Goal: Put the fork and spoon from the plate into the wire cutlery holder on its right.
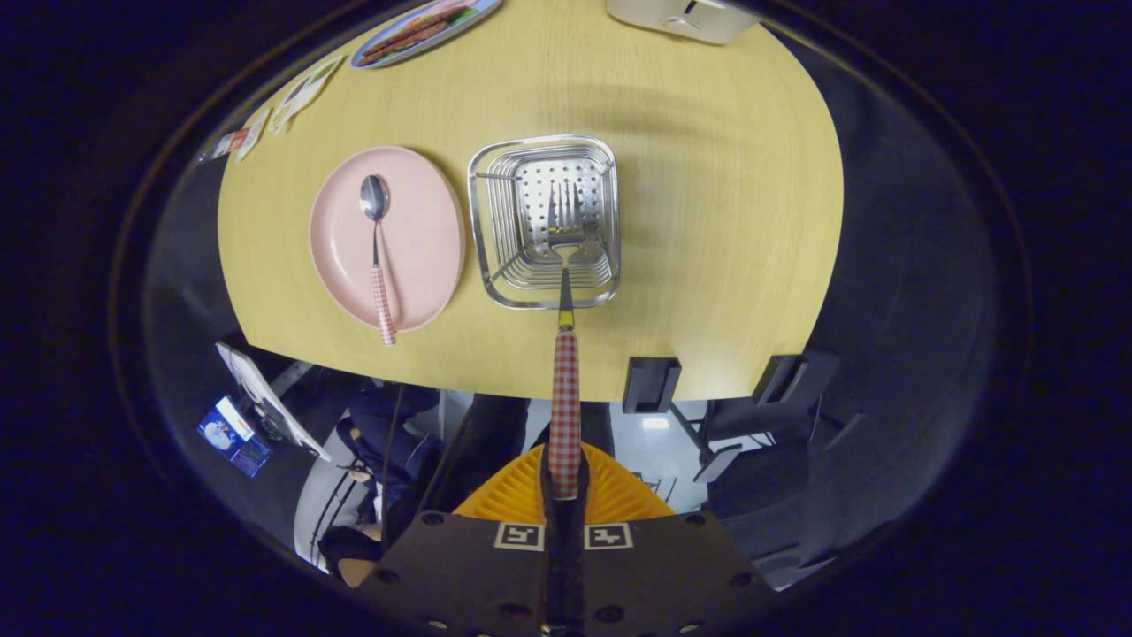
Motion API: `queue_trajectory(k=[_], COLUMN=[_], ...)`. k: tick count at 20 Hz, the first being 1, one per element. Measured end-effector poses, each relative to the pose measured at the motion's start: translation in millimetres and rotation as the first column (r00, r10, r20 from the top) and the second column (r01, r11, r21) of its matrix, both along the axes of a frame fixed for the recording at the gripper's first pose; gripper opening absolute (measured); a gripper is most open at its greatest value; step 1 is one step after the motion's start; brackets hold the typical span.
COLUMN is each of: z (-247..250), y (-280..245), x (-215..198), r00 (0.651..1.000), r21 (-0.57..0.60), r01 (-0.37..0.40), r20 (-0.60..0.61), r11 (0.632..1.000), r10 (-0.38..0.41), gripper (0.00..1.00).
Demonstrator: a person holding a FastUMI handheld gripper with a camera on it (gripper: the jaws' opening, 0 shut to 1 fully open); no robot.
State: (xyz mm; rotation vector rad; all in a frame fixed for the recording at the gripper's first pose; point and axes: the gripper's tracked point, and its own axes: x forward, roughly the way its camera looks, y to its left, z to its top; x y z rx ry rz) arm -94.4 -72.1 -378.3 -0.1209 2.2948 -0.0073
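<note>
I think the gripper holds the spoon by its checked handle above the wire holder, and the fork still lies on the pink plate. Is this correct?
Not quite: the two are swapped. In the gripper view the gripper is shut on the fork, tines hanging over the wire holder. The spoon is what lies on the pink plate.

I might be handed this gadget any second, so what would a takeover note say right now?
Gripper: fingers shut on the fork, clamped on its checked handle, fork pointing straight ahead.
Fork: tines sit over the open top of the wire cutlery holder, which stands on the table right of the plate; whether they touch its bottom I cannot tell.
Spoon: lying on the pink plate, handle end poking past the rim.
Done: fork lifted off the plate and brought to the holder.
Left: release the fork inside, then fetch the spoon and put it in too.
</note>
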Motion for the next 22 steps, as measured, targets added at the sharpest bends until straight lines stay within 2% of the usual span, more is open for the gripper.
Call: queue_trajectory(k=[9,11,15,22], z=[-10,-11,-8,-7], y=[5,7,6,9], x=[6,10,14,24], r00=[0.997,0.997,0.997,0.987], r21=[-0.004,-0.001,0.006,0.016], r01=[0.066,0.078,0.08,0.124], r20=[-0.033,-0.017,0.012,0.097], r11=[0.998,0.997,0.997,0.992], r10=[-0.066,-0.078,-0.08,-0.125], gripper=[0.05,0.09,0.13,0.35])
